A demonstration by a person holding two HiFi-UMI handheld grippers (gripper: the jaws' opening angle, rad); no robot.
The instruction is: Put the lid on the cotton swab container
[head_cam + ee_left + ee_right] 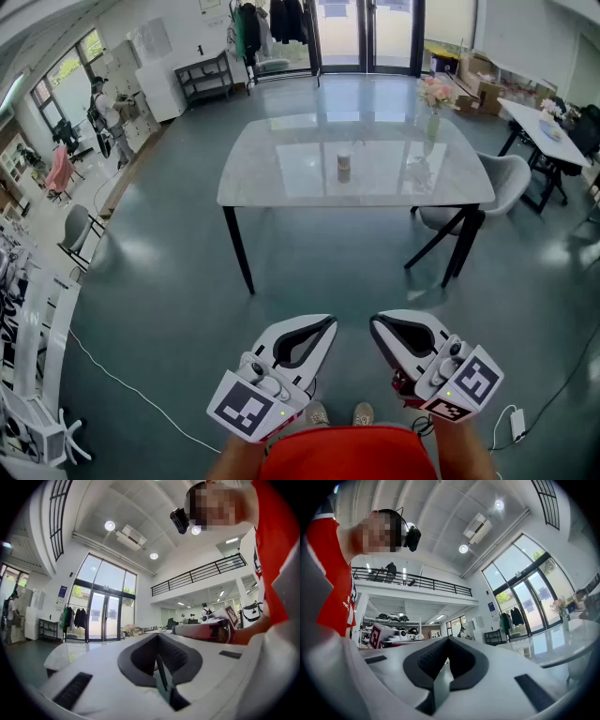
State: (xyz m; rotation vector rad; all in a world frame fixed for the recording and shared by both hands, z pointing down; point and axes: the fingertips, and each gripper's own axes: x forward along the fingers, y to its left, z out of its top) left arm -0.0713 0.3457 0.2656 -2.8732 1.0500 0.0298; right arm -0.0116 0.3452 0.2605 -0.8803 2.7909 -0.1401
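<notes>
The cotton swab container (344, 167), a small upright cylinder, stands near the middle of a pale marble table (272, 178) far ahead of me. I cannot make out a separate lid from here. My left gripper (323, 327) and right gripper (379, 324) hang close to my body, well short of the table, both shut with nothing between their jaws. In the left gripper view my left gripper (158, 660) points up at the room, jaws together. The right gripper (446, 660) looks the same in its own view.
A vase of flowers (434, 101) stands at the table's far right corner. A grey chair (487, 202) sits at the table's right side. A second table (544, 127) is at the far right, a white cable (122, 384) runs over the floor at the left, and a person (105, 114) stands far left.
</notes>
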